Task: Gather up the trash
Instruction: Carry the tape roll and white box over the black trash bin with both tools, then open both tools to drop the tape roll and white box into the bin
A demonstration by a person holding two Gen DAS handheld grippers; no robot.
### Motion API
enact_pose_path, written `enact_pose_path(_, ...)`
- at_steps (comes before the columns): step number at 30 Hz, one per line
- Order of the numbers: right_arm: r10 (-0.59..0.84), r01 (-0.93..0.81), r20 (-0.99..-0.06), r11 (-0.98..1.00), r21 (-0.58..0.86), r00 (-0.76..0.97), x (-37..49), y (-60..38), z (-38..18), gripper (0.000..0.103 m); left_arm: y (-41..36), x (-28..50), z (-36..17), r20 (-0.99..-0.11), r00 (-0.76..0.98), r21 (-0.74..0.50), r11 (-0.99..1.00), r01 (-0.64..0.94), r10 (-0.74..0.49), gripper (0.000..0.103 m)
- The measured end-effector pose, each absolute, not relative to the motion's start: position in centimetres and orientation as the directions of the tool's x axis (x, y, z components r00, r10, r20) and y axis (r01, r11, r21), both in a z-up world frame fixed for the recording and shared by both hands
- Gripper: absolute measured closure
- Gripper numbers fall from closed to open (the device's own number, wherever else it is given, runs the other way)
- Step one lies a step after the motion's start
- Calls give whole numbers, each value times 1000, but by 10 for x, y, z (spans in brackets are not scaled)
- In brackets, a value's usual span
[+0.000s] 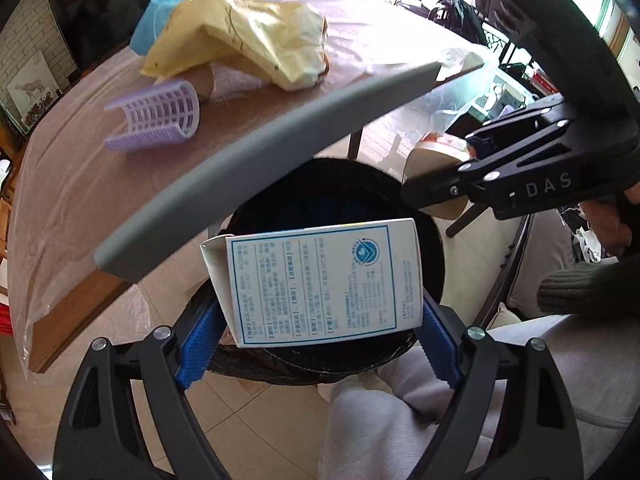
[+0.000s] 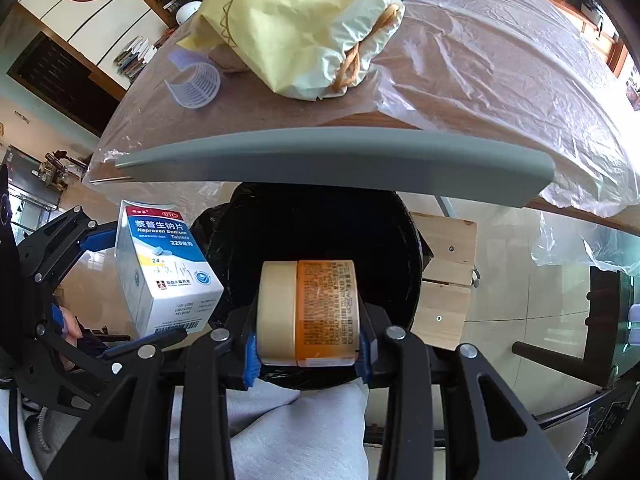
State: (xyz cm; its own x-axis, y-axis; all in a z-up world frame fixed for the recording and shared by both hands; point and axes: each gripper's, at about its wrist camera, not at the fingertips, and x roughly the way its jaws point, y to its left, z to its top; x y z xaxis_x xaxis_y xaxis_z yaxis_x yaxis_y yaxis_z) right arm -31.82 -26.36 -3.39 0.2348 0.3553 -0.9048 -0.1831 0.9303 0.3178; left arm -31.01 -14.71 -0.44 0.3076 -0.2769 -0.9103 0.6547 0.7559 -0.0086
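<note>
Left-wrist view first: we see our left claw (image 1: 320,316) clamping a white medicine box (image 1: 320,282) over the black-lined trash bin (image 1: 360,184), below the bench (image 1: 264,128) edge. Right-wrist view: our right claw (image 2: 306,350) grips an orange jar (image 2: 308,312) above the same bin (image 2: 320,224); a yellow paper bag (image 2: 296,32) lies on the bench (image 2: 336,156).

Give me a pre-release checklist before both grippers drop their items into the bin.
1. Left gripper shut on medicine box: ok.
2. Right gripper shut on orange jar: ok.
3. Jar over the black bin opening: ok.
4. Box over bin opening: ok in left wrist view; the right wrist view puts it near the rim.
5. Bin mouth unobstructed: ok.
6. Remaining trash: yellow bag and purple curler on table: not ok.
</note>
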Motion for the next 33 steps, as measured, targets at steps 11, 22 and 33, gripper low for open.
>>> enact_pose_path(11, 314, -208, -922, 940, 269, 228, -309, -246, -59, 68, -155, -305, -41, -936, 288, 33, 764, 644, -203, 16)
enact_pose_path(22, 285, -207, -930, 949, 239, 230, -299, -239, -79, 68, -157, -295, -66, -948, 276, 64, 753, 655, -160, 16)
enact_pose_path(33, 266, -184, -936, 957, 226, 233, -301, -243, -90, 68, -163, -286, -73, -949, 283, 82, 755, 651, -140, 16)
